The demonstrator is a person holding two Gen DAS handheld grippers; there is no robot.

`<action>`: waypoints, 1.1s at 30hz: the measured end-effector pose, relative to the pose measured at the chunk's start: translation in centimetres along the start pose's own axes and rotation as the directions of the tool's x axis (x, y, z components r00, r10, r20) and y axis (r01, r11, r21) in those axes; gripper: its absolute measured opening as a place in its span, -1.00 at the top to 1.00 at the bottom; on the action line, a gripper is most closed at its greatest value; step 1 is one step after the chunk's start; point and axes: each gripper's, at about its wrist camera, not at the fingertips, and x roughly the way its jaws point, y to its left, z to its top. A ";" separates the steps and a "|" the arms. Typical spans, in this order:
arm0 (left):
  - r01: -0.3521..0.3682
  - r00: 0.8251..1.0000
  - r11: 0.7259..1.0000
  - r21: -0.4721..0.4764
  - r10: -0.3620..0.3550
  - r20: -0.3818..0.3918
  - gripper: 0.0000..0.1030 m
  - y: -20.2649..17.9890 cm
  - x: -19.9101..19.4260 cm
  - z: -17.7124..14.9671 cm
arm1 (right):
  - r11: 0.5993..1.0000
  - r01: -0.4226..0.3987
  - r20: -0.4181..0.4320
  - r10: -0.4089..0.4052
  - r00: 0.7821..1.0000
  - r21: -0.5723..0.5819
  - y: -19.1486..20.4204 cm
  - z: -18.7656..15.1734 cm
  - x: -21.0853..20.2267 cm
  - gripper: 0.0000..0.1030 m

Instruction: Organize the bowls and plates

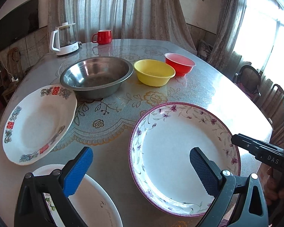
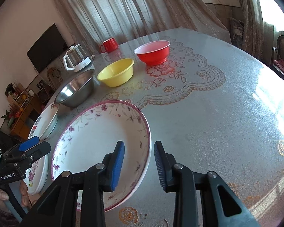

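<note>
A white plate with a purple flowered rim (image 1: 170, 136) (image 2: 96, 138) lies near the table's front edge. My right gripper (image 2: 138, 163) straddles its right rim, one pad inside the plate and one outside, with a gap still showing on both sides. My left gripper (image 1: 142, 170) hangs wide open above the table, its right pad over that plate's left side and nothing between its fingers. To the left lie a plate with red characters (image 1: 36, 124) (image 2: 45, 121) and a white flowered plate (image 1: 96, 198) (image 2: 37, 174). Behind stand a steel bowl (image 1: 96, 75) (image 2: 75, 89), a yellow bowl (image 1: 153, 71) (image 2: 115, 71) and a red bowl (image 1: 179, 64) (image 2: 153, 53).
A white-and-glass kettle (image 1: 66, 39) (image 2: 77, 60) and a red mug (image 1: 103, 36) (image 2: 109, 45) stand at the table's far edge. Chairs (image 1: 250, 79) stand to the right of the table. A person's hand (image 2: 1, 194) holds the left gripper's handle.
</note>
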 end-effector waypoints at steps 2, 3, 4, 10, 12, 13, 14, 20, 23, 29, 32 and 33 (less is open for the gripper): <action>0.002 1.000 1.000 0.011 -0.002 -0.012 -0.97 0.0 0.6 0.2 | 1.000 0.000 -0.010 0.001 1.000 0.010 -0.4 -0.1 0.3 0.40; 0.002 1.000 1.000 0.013 -0.001 -0.018 -0.96 0.0 0.8 0.2 | 1.000 -0.002 -0.017 0.002 1.000 0.011 -0.5 -0.2 0.4 0.40; 0.000 1.000 1.000 0.011 0.000 -0.028 -0.89 0.1 1.2 0.2 | 1.000 -0.005 -0.022 0.005 1.000 0.010 -0.5 -0.3 0.6 0.40; -0.001 0.996 1.000 0.028 0.004 -0.090 -0.30 0.1 2.8 -0.1 | 1.000 -0.012 -0.042 0.011 0.999 -0.025 0.1 -0.5 1.3 0.40; 0.001 0.994 0.999 0.035 0.003 -0.107 -0.14 0.2 3.2 -0.2 | 0.999 -0.010 -0.048 0.008 0.999 -0.037 0.2 -0.5 1.6 0.44; -0.005 0.993 0.999 0.040 0.010 -0.116 0.03 0.2 3.5 -0.2 | 0.999 -0.003 -0.049 0.001 0.999 -0.044 0.3 -0.5 1.7 0.45; -0.007 0.992 0.999 0.049 0.014 -0.125 0.19 0.2 3.7 -0.2 | 0.999 0.000 -0.051 -0.003 0.999 -0.051 0.4 -0.5 1.8 0.46; 0.025 0.988 0.995 0.093 -0.011 -0.152 0.46 0.3 4.5 -0.2 | 0.997 -0.012 -0.088 0.006 0.996 -0.077 0.5 -0.8 2.6 0.47; 0.017 0.990 0.995 0.102 -0.003 -0.139 0.50 0.1 4.4 -0.3 | 0.995 -0.006 -0.083 -0.002 0.997 -0.097 0.7 -0.9 2.6 0.48; 0.013 0.990 0.998 0.062 -0.004 -0.141 0.58 0.5 4.5 -0.1 | 0.988 0.030 -0.074 -0.042 0.996 -0.153 0.9 -0.9 2.6 0.67; 0.018 0.989 0.999 0.038 -0.012 -0.146 0.61 0.7 4.5 0.1 | 0.987 0.029 -0.077 -0.042 0.996 -0.157 0.9 -0.8 2.7 0.67; 0.021 0.989 0.999 0.029 -0.016 -0.147 0.62 0.8 4.5 0.1 | 0.988 0.029 -0.078 -0.041 0.996 -0.154 0.9 -0.7 2.8 0.67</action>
